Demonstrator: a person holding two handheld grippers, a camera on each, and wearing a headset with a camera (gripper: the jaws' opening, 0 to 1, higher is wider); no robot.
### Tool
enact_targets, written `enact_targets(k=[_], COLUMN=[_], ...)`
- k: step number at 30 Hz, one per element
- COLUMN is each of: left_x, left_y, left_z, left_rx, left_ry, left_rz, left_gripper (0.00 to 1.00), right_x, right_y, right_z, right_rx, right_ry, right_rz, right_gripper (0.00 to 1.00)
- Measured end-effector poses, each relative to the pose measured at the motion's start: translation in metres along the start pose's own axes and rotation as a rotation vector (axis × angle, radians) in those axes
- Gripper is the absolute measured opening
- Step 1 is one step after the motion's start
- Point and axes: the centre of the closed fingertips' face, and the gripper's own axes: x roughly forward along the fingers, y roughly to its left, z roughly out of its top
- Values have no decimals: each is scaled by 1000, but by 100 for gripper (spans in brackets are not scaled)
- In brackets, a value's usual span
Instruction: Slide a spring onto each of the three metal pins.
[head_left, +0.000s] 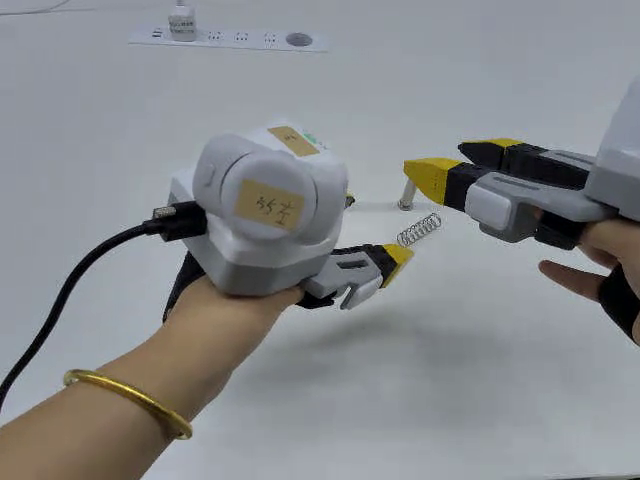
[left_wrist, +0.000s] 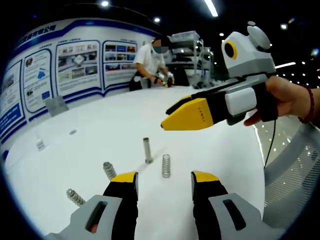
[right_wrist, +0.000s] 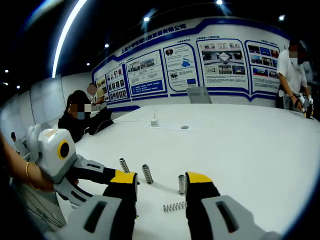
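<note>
Steel spring (head_left: 419, 229) lies just ahead of the empty, gaping left gripper (left_wrist: 164, 177); right gripper (right_wrist: 161, 178) gapes too. Pinch one end lightly, keep its axis lined up with the bare pin (left_wrist: 147, 150) beyond.

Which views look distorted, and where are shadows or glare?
Head view: undistorted, even light, soft shadow on the table. Left gripper view: fisheye bends the wall posters, ceiling lamps glare. Right gripper view: same bending, a light strip glares, spring is sharp.

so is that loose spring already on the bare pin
No, the spring lies on its side on the white table, next to the bare pin.
</note>
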Motion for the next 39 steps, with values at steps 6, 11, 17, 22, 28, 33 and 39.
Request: enact_targets(k=[6, 11, 17, 22, 28, 33, 39], left_x=[18, 30, 41, 49, 57, 60, 62], left_y=[-5, -7, -7, -5, 2, -1, -3], left_z=[-4, -10, -13, -16, -19, -20, -21], left_rx=[-1, 13, 18, 16, 28, 39, 43], left_ry=[17, 34, 39, 59, 84, 100, 110], left_rz=[-29, -39, -48, -49, -45, -64, -77], left_gripper=[40, 38, 34, 31, 28, 25, 22], right_x=[-13, -24, -36, -41, -44, -42, -44], right_y=[-8, -8, -7, -5, -4, -2, -6], right_z=[-2, -3, -4, -11, -15, -24, -26], right_rx=[6, -4, 32, 15, 38, 71, 71], right_ry=[-30, -45, -80, -66, -67, -45, -37], right_rz=[-15, -20, -27, -29, -32, -32, -54], right_gripper=[40, 41, 42, 43, 45, 45, 44])
